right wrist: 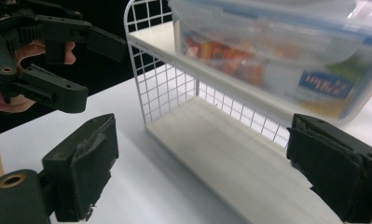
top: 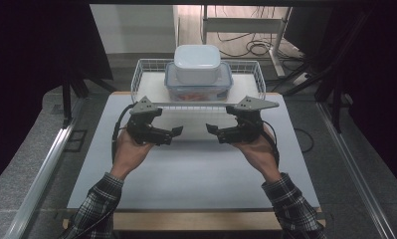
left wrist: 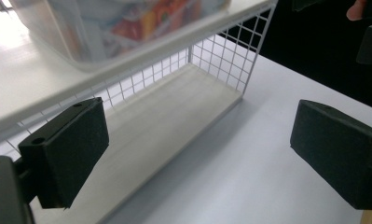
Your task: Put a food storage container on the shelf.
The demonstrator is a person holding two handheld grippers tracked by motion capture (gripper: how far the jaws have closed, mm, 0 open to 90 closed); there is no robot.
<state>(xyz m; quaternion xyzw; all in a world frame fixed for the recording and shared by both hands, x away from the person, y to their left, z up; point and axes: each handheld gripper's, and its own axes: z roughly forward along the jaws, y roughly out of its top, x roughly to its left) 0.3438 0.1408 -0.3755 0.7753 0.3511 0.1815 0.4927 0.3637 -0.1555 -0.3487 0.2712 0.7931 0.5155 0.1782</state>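
A white wire shelf (top: 151, 69) stands at the table's far edge. On its upper deck sits a clear lidded container (top: 198, 85) with colourful contents, and a white lidded tub (top: 197, 63) rests on top of that. My left gripper (top: 177, 131) hovers open over the table, in front of the shelf, its tips pointing right. Facing it, my right gripper (top: 210, 129) is open too, tips pointing left. In the left gripper view the pads (left wrist: 65, 154) stand wide apart with the shelf's lower wooden board (left wrist: 165, 116) beyond. The right gripper view shows the clear container (right wrist: 277, 51) and the left gripper (right wrist: 99, 70).
The white tabletop (top: 196, 169) stretches from the grippers toward the near wooden edge (top: 196, 220). Metal rails (top: 42, 174) run along both sides of the table. Cables lie on the floor (top: 250, 47) behind the shelf, and dark curtains hang at left and right.
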